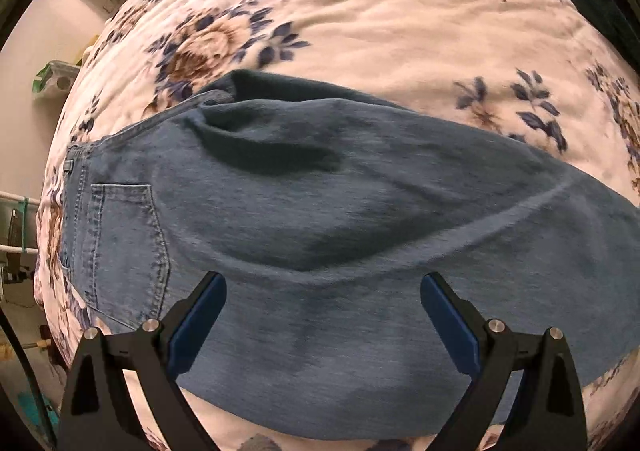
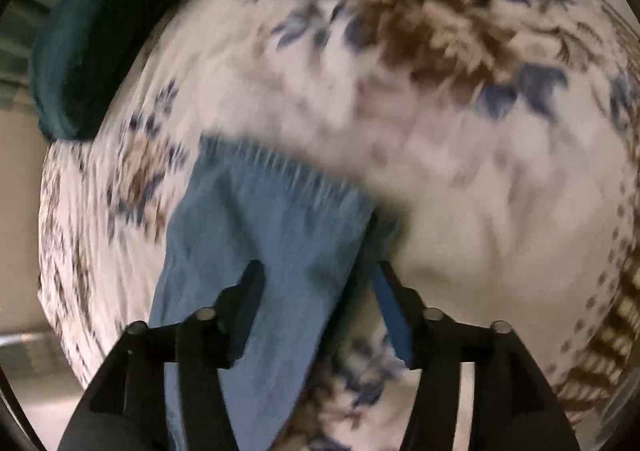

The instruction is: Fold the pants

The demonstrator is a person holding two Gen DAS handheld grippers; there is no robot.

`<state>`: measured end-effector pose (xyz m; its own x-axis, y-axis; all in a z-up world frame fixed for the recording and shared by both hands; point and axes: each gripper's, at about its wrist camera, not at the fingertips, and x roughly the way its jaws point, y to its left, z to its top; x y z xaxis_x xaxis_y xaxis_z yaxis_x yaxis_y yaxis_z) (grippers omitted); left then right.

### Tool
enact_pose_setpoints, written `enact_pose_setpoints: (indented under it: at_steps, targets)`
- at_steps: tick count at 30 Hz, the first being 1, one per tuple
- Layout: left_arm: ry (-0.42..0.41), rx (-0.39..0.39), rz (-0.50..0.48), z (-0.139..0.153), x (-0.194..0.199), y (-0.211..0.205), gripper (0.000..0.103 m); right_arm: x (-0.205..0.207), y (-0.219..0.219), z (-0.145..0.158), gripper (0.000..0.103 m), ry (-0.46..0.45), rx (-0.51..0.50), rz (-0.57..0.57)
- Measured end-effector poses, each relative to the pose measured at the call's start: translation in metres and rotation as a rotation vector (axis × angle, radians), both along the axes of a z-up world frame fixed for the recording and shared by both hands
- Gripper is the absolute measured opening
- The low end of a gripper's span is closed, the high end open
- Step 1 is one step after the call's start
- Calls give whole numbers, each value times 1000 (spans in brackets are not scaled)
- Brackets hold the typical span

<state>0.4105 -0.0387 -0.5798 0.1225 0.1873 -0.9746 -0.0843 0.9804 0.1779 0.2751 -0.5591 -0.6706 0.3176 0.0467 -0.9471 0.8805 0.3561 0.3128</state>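
Pants: mid-blue denim, faded, with lighter stitching at the back pocket; paler blue in the right wrist view. Bedspread: cream-pink ground printed with brown blooms and navy-blue leaves. Left hand-held gripper: black frame, blue pads, silver pins. Pillow: dark teal, plain.
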Motion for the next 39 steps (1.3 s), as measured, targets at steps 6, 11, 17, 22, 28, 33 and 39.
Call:
enact_pose_setpoints:
  at_steps: [6,11,17,22,28,33,39]
  targets:
    - [-15,12,-44,4,0,-25,99,24,-26,-20,17,116,-53,64]
    - [-20,28,-62,6,1,-33,99,36,-21,-12,10,162,-169,148]
    - [-24,-1,-40,11,2,-22,99,63,-8,-13,21,289,-209,278]
    - [-37,-42,-3,20,0,9,99,76,39,21,74,302,-279,405]
    - [-54,-46,41,34,4,93,99,85,172,43,74,254,-255,639]
    - [-55,36,63,41,18,201,99,119,316,29,74,198,-110,839]
    - [35,73,164,20,47,334,99,182,451,30,74,96,35,994]
